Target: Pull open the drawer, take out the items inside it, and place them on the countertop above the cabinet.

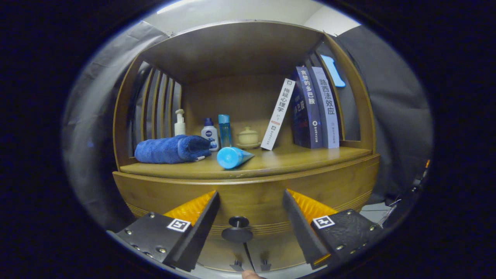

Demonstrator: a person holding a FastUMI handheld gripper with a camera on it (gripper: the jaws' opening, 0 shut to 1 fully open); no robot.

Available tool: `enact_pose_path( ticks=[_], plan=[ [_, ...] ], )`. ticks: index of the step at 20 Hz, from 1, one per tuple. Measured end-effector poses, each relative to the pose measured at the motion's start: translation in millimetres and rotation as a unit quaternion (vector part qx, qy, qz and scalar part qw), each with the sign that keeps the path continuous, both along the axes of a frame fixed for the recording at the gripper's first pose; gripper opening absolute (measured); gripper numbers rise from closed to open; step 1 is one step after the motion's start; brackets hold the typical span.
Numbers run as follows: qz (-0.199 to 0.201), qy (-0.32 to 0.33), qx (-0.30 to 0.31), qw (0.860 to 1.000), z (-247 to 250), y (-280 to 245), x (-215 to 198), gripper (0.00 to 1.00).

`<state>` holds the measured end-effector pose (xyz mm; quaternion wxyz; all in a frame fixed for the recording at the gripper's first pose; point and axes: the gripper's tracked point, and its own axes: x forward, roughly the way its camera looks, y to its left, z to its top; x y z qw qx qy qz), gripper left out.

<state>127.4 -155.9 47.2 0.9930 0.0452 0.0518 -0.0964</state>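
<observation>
towel (pixel 170 149) blue | tube (pixel 232 157) blue | cabinet (pixel 248 190) brown wood

Chinese titles readable on book spines.
拖延心理学 on leaning white book (pixel 277 114); right of it, 贪婪的多巴胺 on dark book (pixel 307 108), 路西法效应 on pale book (pixel 328 106).

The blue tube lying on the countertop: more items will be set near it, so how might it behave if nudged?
The blue tube lies on its side with its round cap end facing the open gripper, so it would probably roll. It tapers, so it may curve rather than run straight. It looks light and likely slides on the smooth wooden countertop.
</observation>
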Motion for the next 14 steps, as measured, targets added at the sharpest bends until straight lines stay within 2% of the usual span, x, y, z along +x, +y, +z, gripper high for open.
enact_pose_path(
  ticks=[6, 8, 10, 14],
  plan=[
    [-0.008, -0.004, -0.003, 1.000, -0.3, 1.5, 4.4, 0.99],
    [-0.015, 0.011, -0.024, 1.000, -5.0, 1.1, 2.0, 0.99],
    [-0.024, 0.032, -0.058, 0.998, -14.4, 0.1, -5.2, 0.99],
    [-0.022, 0.053, -0.081, 0.995, -12.0, 13.3, -35.4, 0.99]
  ],
)
